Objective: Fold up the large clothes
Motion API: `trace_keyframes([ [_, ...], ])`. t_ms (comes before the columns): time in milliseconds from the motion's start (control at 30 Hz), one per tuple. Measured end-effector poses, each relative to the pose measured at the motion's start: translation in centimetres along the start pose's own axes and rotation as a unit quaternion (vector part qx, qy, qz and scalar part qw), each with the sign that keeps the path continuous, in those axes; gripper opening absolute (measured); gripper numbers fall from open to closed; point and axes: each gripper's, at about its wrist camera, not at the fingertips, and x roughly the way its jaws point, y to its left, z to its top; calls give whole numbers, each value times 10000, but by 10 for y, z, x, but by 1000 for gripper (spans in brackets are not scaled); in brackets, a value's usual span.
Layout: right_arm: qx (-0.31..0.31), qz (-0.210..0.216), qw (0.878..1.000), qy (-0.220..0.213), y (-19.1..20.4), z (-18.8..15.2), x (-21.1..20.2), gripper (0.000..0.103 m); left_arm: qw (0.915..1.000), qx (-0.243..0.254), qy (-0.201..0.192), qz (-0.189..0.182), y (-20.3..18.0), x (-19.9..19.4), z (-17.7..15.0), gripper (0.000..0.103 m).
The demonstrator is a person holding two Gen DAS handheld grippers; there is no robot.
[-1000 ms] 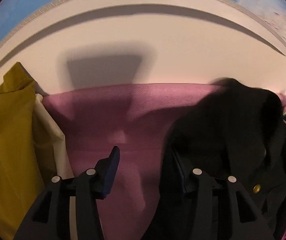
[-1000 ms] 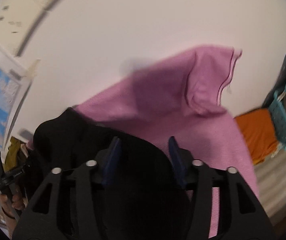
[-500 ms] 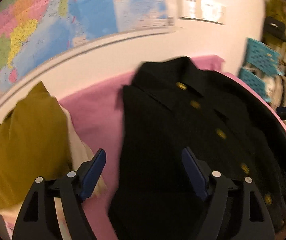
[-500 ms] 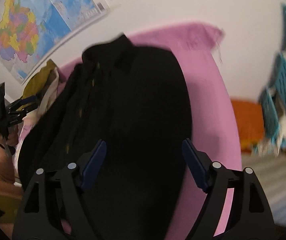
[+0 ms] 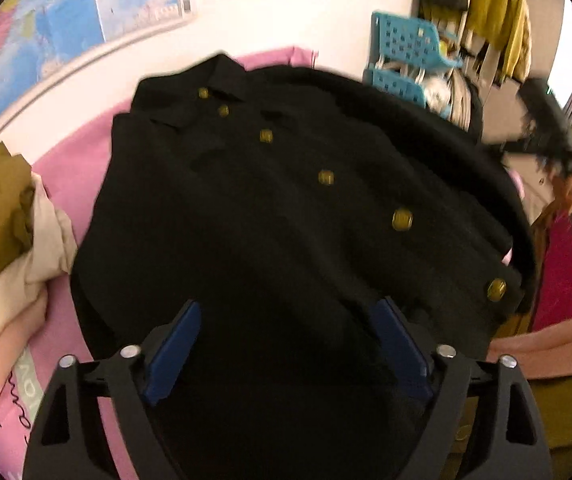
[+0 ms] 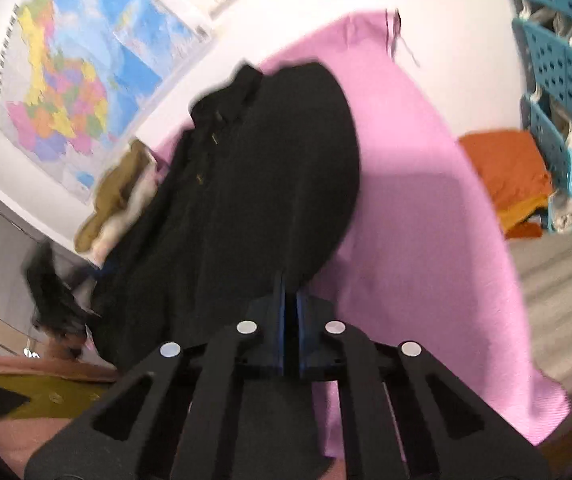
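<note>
fingers: left gripper spread | right gripper closed | over black coat

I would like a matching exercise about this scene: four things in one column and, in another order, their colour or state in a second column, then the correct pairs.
Things:
1. black coat
2. left gripper
3. right gripper
4. cloth under the coat

Colour or state:
A. pink
B. shut
C. spread flat, gold buttons facing up
D. open wide

Pairs: 1-C, 2-D, 3-B, 4-A
</note>
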Motion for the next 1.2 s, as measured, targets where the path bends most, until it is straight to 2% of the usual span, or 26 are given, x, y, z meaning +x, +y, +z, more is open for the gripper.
trace_keyframes([
  [33, -137, -56, 9998, -117, 6, 9, -9, 4, 9999, -61, 134, 30, 1, 6, -2, 32],
  [100, -478, -213, 9976, -448, 26, 29, -31, 4, 9987, -403, 288, 139, 13, 9, 0, 6],
  [167, -678, -341, 9944, -738, 39, 49, -53, 4, 9958, -894, 117, 169, 35, -5, 3, 4],
  [233, -810, -465, 9902, -1034, 47, 66, -72, 4, 9921, -1170, -234, 389, 53, -29, 5, 3],
  [300, -939, -513, 9856, -1312, 57, 88, -85, 4, 9843, -1592, -534, 541, 79, -57, 5, 2],
  [333, -931, -474, 9852, -1358, 58, 94, -87, 4, 9788, -1783, -691, 731, 95, -71, 4, 1],
  [367, -922, -365, 9857, -1362, 59, 104, -86, 4, 9708, -1930, -833, 1158, 109, -84, 2, 1],
  [400, -939, -429, 9850, -1383, 59, 110, -83, 4, 9590, -2116, -909, 1654, 125, -95, -1, 1],
  [500, -810, -249, 9883, -1265, 51, 119, -68, 4, 9234, -2819, -796, 2480, 177, -115, -20, 1],
  [533, -758, -210, 9897, -1197, 48, 120, -61, 5, 9158, -2862, -655, 2742, 182, -114, -24, 4],
  [567, -742, -194, 9911, -1091, 45, 119, -52, 5, 9172, -2813, -551, 2767, 179, -112, -29, 5],
  [600, -713, -150, 9923, -998, 43, 116, -43, 5, 9258, -2709, -598, 2569, 173, -110, -31, 13],
  [633, -694, -115, 9934, -910, 42, 112, -34, 5, 9383, -2528, -668, 2261, 161, -106, -31, 31],
  [700, -709, -50, 9943, -797, 43, 104, -22, 8, 9630, -1953, -751, 1700, 119, -96, -27, 51],
  [767, -665, 26, 9953, -698, 43, 97, -12, 9, 9783, -1569, -851, 1051, 84, -90, -23, 55],
  [800, -655, 72, 9956, -672, 42, 93, -8, 11, 9843, -1385, -840, 700, 67, -83, -20, 63],
  [833, -619, 135, 9960, -635, 41, 89, -4, 13, 9871, -1274, -829, 492, 56, -78, -17, 78],
  [867, -594, 170, 9965, -572, 39, 86, 0, 20, 9908, -1084, -766, 277, 40, -69, -13, 84],
  [900, -582, 183, 9969, -506, 38, 82, 3, 32, 9934, -896, -683, 222, 28, -60, -11, 86],
  [967, -561, 242, 9972, -441, 35, 72, 9, 45, 9965, -675, -480, 107, 14, -42, -6, 86],
  [1067, -547, 391, 9972, -327, 31, 57, 14, 46, 9986, -476, -134, -193, 4, -17, -6, 86],
  [1100, -569, 439, 9969, -308, 31, 53, 15, 46, 9989, -460, 6, -77, 3, -8, -5, 80],
  [1133, -591, 478, 9967, -288, 30, 49, 16, 46, 9988, -484, 109, -10, 4, -2, -5, 54],
  [1167, -633, 458, 9966, -267, 31, 48, 17, 43, 9978, -631, 199, 29, 10, 1, -5, 41],
  [1200, -719, 435, 9962, -247, 34, 47, 17, 27, 9956, -914, 196, -12, 21, 0, -3, 21],
])
